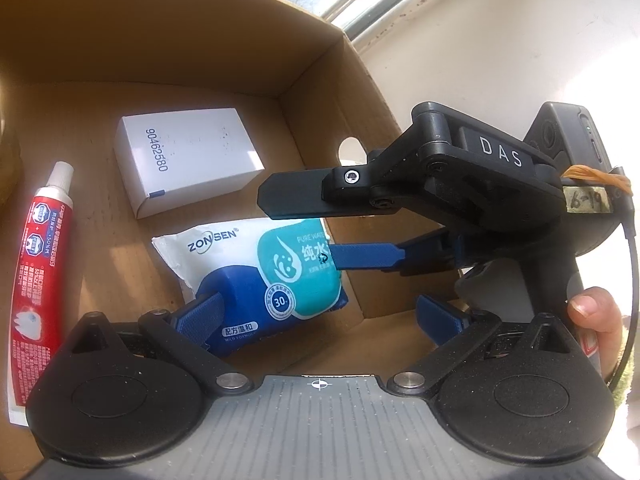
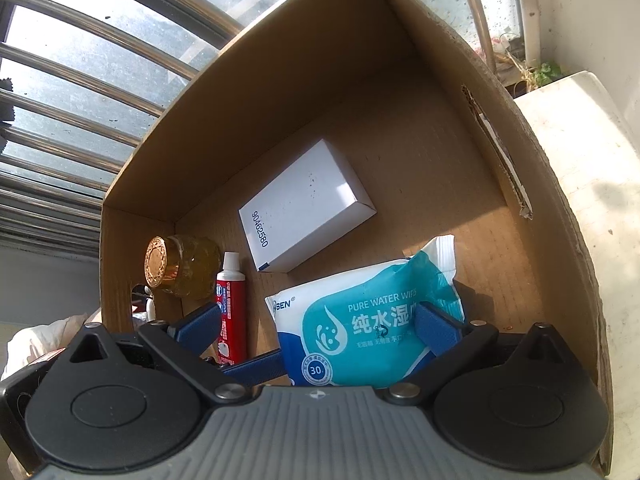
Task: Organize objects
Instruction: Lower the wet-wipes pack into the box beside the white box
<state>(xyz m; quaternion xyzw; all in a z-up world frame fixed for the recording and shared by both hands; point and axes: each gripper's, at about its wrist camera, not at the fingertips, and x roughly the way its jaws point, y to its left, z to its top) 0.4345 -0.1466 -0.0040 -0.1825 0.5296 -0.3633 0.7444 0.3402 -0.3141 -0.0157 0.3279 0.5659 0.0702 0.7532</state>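
A blue, teal and white pack of wet wipes [image 1: 264,272] lies on the floor of an open cardboard box [image 1: 224,56], also in the right wrist view [image 2: 360,320]. My right gripper [image 1: 308,226] reaches in from the right, open, its fingers above and beside the pack's end; in its own view [image 2: 320,328] the fingers straddle the pack without closing. My left gripper [image 1: 320,316] is open, its left finger [image 1: 200,312] over the pack's near corner. A white carton [image 1: 184,160] and a red toothpaste tube [image 1: 38,280] lie in the box.
A jar with a gold lid [image 2: 176,268] lies in the box's left corner beside the toothpaste [image 2: 231,304]. The box walls rise on all sides, with a hand hole [image 1: 348,152] in the right wall. A white ledge [image 2: 580,200] and barred window [image 2: 80,80] lie beyond.
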